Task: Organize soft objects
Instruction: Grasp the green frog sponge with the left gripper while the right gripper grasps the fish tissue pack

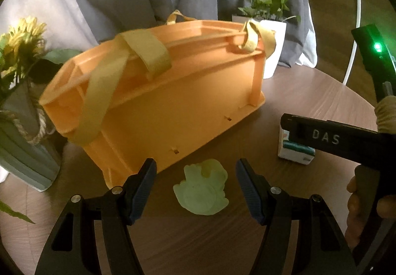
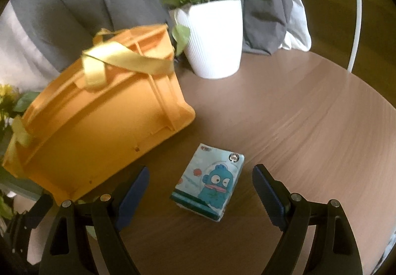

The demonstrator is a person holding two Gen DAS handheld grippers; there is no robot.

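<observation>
A: Where's everything on the round wooden table (image 2: 309, 111)?

B: Orange plastic crate w/ yellow fabric straps (image 1: 158, 102) sits at the back left. White ribbed pot w/ green plant (image 2: 214, 37) just behind its right end. Grey planter w/ yellow flower (image 1: 22, 126) off its left end.

A: And in front?

B: Pale green soft squishy toy (image 1: 201, 188) lies just before the crate, btwn the left gripper (image 1: 195, 188) fingers. Small tissue pack w/ blue cartoon fish (image 2: 208, 182) to its right, btwn the right gripper (image 2: 200, 198) fingers.
</observation>
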